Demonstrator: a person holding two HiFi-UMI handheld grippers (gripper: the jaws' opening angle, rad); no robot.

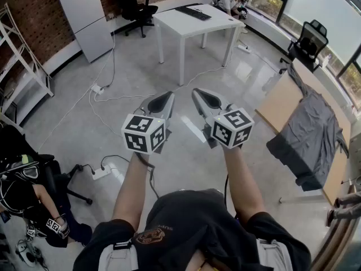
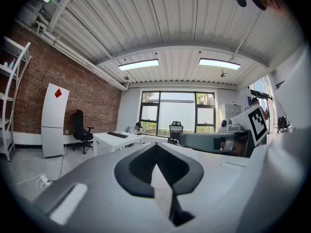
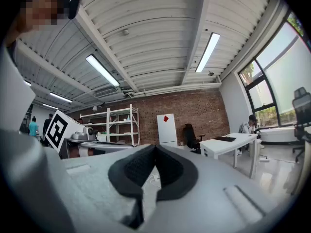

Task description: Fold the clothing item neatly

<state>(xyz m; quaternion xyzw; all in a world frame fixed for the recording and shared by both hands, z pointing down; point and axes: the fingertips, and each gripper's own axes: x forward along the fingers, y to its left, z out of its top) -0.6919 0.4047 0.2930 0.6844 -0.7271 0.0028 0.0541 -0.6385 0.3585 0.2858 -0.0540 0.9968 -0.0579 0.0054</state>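
Holds left tongs (image 1: 167, 97) and right tongs (image 1: 196, 93) clenched, empty, side by side, well apart from the wooden bench (image 1: 277, 103). Shows grey shirt (image 1: 313, 131) spread on that bench, draped over its edge.

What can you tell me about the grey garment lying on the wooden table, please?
The grey garment is dark, looks like soft, thin fabric and seems to be a shirt, with what may be a sleeve trailing at its right side. It lies unfolded and creased, spread lengthwise on the light wooden table at the right of the head view, and its near end hangs over the table's edge. Only the table touches it. The left tool and right tool are shut, empty and well apart from it, over the floor.
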